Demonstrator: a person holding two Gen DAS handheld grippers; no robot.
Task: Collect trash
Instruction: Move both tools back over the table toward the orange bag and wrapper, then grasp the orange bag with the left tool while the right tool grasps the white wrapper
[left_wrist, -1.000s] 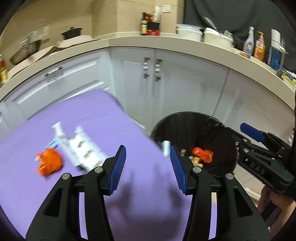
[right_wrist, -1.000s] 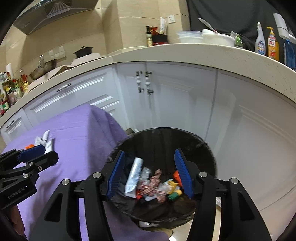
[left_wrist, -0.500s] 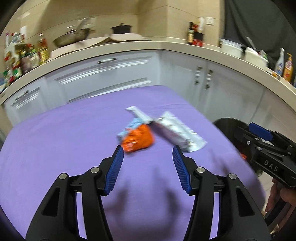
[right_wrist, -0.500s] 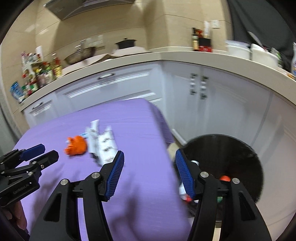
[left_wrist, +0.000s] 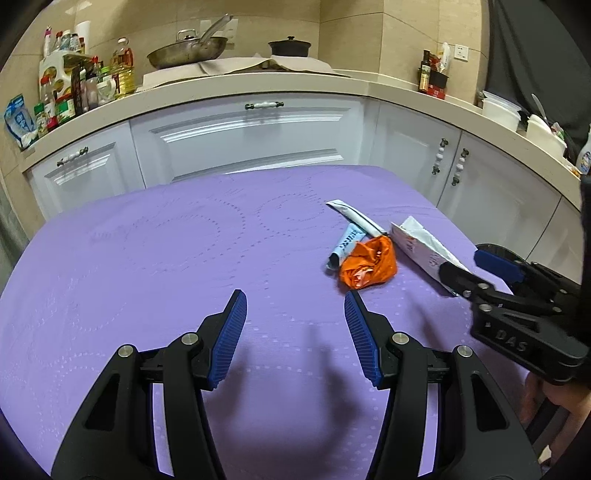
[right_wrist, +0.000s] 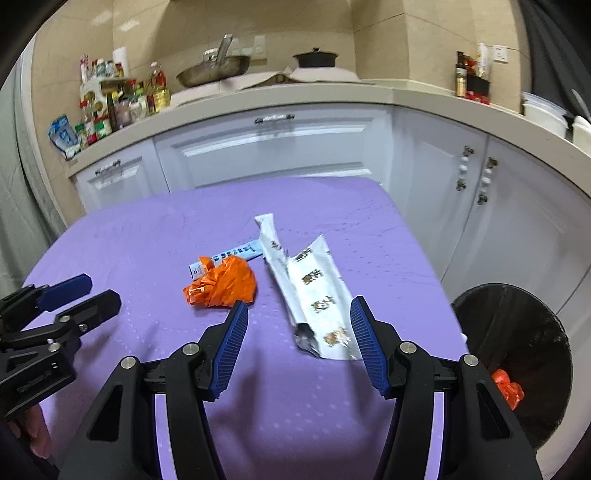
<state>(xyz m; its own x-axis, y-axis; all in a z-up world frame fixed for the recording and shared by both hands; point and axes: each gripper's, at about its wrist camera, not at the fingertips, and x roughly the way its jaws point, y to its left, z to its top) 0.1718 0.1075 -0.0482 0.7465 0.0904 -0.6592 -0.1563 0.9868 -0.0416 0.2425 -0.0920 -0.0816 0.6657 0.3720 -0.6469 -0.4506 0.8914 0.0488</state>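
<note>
On the purple tablecloth (left_wrist: 184, 258) lies a small heap of trash. It holds a crumpled orange wrapper (left_wrist: 369, 267) (right_wrist: 225, 282), a light blue strip pack (left_wrist: 345, 245) (right_wrist: 232, 254), a long white wrapper (left_wrist: 354, 218) (right_wrist: 271, 236) and a white printed packet (left_wrist: 424, 247) (right_wrist: 317, 295). My left gripper (left_wrist: 295, 314) is open and empty over bare cloth, short of and left of the orange wrapper. My right gripper (right_wrist: 299, 306) is open, and the near end of the white packet shows between its pads, untouched. Each gripper shows in the other's view: right (left_wrist: 495, 269), left (right_wrist: 70, 295).
A black bin (right_wrist: 517, 350) with an orange scrap (right_wrist: 508, 387) inside stands on the floor off the table's right edge. White cabinets (left_wrist: 251, 140) and a counter with a pan (left_wrist: 188, 51), a pot and bottles run behind the table. A hand (left_wrist: 554, 398) holds the right gripper.
Both views have swung left from the bin to the tabletop. The trash heap has come to the middle of the right view, and the bin has slid to its right edge.
</note>
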